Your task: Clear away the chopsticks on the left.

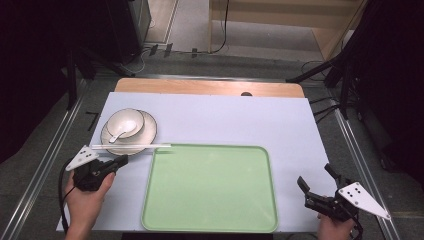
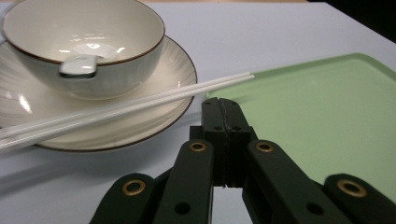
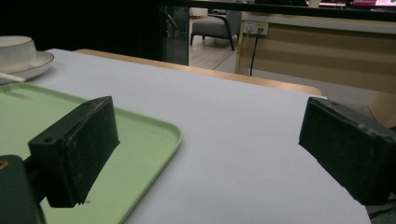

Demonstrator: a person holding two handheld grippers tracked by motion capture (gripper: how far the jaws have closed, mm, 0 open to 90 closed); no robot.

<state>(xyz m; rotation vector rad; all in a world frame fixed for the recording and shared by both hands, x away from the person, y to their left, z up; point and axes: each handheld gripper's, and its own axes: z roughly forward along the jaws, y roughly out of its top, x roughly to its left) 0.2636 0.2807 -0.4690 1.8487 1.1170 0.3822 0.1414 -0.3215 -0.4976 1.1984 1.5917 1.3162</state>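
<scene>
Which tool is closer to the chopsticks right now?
Left. The left tool, jaws shut, sits just short of the chopsticks that rest across the plate. The right tool, jaws open, is far off, beyond the green tray.

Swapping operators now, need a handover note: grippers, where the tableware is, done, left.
Left gripper: shut, empty, near the chopsticks.
Right gripper: open, empty, right of the green tray.
Bowl with spoon sits on the plate, top left of the tray; chopsticks lie across the plate's near rim, tips at the tray's edge.
Done: nothing on the tray.
Left: probably move the tableware onto the tray.
</scene>
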